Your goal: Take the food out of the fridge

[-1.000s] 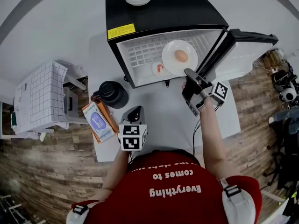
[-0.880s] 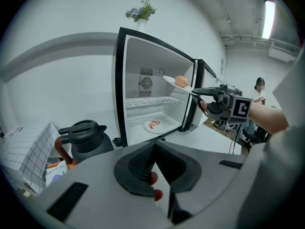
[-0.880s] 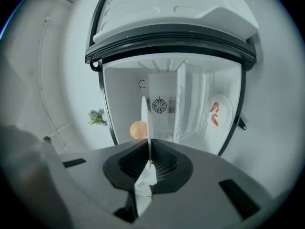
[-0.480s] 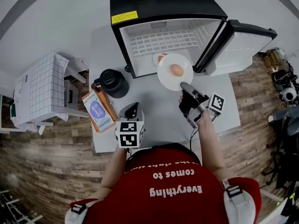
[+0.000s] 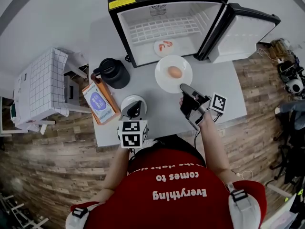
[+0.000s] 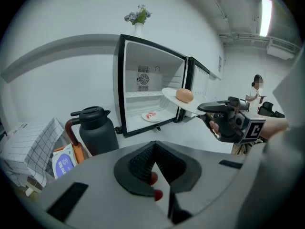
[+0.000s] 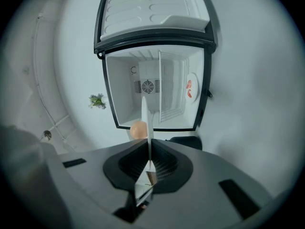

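Note:
A white plate carrying a brown egg-shaped piece of food hangs above the table in front of the open fridge. My right gripper is shut on its near rim. In the right gripper view the plate runs edge-on between the jaws, with the food to its left. A small plate of red food lies on the fridge floor. My left gripper is shut on a small white plate low over the table. Red bits show between its jaws.
A dark jug with an orange handle stands at the table's left, with an orange and blue box beside it. The fridge door is swung open to the right. A white checked unit stands left of the grey table.
The right gripper has drawn the plate with the egg-shaped food out of the fridge and toward me, over the table. The left gripper's small white plate shows more than before.

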The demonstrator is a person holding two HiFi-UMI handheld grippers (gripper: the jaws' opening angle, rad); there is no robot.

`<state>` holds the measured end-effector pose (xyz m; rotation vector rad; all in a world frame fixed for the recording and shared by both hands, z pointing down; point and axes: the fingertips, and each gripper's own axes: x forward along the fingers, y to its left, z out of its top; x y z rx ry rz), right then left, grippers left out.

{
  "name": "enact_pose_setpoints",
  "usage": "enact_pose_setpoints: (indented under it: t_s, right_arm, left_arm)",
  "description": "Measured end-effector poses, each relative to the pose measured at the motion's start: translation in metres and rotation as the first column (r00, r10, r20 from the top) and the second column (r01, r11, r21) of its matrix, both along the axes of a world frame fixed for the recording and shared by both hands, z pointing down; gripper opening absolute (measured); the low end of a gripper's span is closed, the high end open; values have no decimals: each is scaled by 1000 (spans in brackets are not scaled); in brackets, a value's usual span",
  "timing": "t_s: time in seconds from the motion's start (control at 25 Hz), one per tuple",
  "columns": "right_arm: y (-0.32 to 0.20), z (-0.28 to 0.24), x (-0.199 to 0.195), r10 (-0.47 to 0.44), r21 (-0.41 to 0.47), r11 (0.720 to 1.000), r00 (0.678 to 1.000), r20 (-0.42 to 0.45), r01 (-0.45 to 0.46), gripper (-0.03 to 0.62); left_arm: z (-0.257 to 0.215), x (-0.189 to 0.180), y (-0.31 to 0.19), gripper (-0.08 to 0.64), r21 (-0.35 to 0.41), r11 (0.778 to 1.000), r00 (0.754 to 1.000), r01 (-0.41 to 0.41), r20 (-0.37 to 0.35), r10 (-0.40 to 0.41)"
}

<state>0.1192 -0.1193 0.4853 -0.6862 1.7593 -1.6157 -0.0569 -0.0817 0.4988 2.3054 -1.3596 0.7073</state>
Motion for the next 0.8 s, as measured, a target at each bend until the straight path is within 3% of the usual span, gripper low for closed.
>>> enact_pose_setpoints:
  t_s: [0.52,0.8]
  right_arm:
    - [65,51,-26,-21,-124,992,999,-30,17,25]
    - [75,95,-33,-20,-218,976,999,-42,11,25]
  left_arm:
    - [26,-5,48,6,-60,998,999,-32,-7,32]
    - [42,-9,65,6,-102,994,999,-33,-11,32]
